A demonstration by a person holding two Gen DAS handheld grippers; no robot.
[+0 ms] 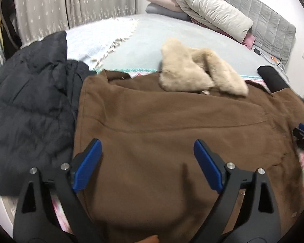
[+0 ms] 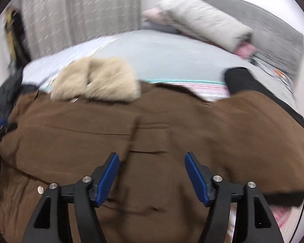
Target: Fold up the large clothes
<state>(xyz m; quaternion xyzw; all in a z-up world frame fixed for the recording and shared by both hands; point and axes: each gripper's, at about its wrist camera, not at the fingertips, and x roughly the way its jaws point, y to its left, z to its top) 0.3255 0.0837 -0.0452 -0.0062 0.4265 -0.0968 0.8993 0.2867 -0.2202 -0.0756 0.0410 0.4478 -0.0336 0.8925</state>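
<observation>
Brown coat [image 1: 172,125] with beige fur collar [image 1: 200,75] lies flat; both claws gape empty.

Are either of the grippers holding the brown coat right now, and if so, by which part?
Nothing is held. The left gripper and right gripper both stand open above the brown coat, with no cloth pinched between their pads.

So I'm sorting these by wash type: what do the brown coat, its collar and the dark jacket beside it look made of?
Brown coat: matte, dense woven cloth, possibly wool blend; smooth, soft creases, no sheen.
Collar: cream fur, probably faux; long fluffy pile.
Dark jacket: puffy quilted shell, likely nylon or polyester; faint sheen, stitched padded panels.
</observation>
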